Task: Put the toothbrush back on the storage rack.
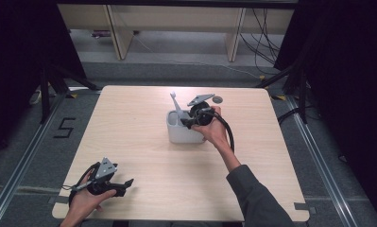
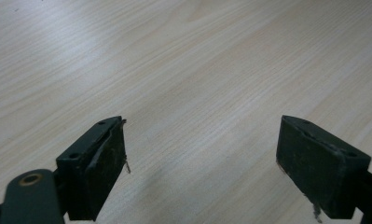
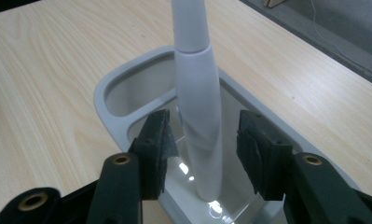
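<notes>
The right gripper (image 3: 204,140) stood open around the grey toothbrush handle (image 3: 200,121), pads clear, inside the grey holder (image 3: 110,100). The left gripper (image 2: 202,161) gaped empty over the table (image 2: 183,60).

smooth matt plastic toothbrush (image 3: 198,116), glossy grey plastic holder (image 3: 110,88), pale woodgrain table (image 1: 129,137)

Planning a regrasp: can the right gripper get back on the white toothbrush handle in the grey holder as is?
Probably yes. The right gripper has its jaws either side of the white toothbrush handle, standing in the grey plastic holder, with nothing between pads and handle.
</notes>
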`<action>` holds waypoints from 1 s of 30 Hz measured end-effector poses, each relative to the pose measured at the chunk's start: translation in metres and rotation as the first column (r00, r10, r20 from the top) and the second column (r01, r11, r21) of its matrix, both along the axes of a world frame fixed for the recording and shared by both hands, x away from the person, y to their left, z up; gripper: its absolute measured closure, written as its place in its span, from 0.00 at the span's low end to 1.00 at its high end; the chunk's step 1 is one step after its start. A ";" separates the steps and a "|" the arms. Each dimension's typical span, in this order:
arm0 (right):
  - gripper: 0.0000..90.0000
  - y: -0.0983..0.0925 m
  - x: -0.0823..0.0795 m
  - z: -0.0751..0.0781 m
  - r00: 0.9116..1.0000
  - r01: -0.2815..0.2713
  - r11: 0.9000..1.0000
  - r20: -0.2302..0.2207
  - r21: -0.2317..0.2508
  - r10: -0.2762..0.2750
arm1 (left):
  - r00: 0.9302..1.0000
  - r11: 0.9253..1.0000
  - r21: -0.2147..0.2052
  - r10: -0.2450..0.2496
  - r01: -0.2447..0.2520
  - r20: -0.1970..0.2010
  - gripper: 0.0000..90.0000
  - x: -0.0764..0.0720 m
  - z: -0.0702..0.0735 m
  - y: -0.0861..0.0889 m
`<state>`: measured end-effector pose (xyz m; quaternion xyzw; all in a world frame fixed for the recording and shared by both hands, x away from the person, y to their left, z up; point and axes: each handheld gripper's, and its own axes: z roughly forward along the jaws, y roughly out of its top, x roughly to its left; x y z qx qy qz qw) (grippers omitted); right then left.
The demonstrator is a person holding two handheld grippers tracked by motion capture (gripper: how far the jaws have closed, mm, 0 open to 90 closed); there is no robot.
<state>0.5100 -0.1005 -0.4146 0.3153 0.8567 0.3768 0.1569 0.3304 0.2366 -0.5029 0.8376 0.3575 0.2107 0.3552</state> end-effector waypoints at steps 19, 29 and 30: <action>0.46 -0.028 -0.017 0.024 0.997 0.030 0.997 0.070 0.067 -0.035 | 1.000 1.000 -0.026 -0.003 0.004 0.009 0.17 -0.003 0.003 -0.002; 0.43 -0.031 -0.022 0.026 0.996 0.050 0.997 0.064 0.066 -0.055 | 1.000 1.000 -0.023 -0.003 0.003 0.017 0.17 -0.002 0.001 -0.002; 0.43 -0.032 -0.022 0.026 0.996 0.038 0.997 0.081 0.063 -0.043 | 1.000 1.000 -0.025 -0.002 0.003 0.018 0.17 -0.002 0.001 -0.002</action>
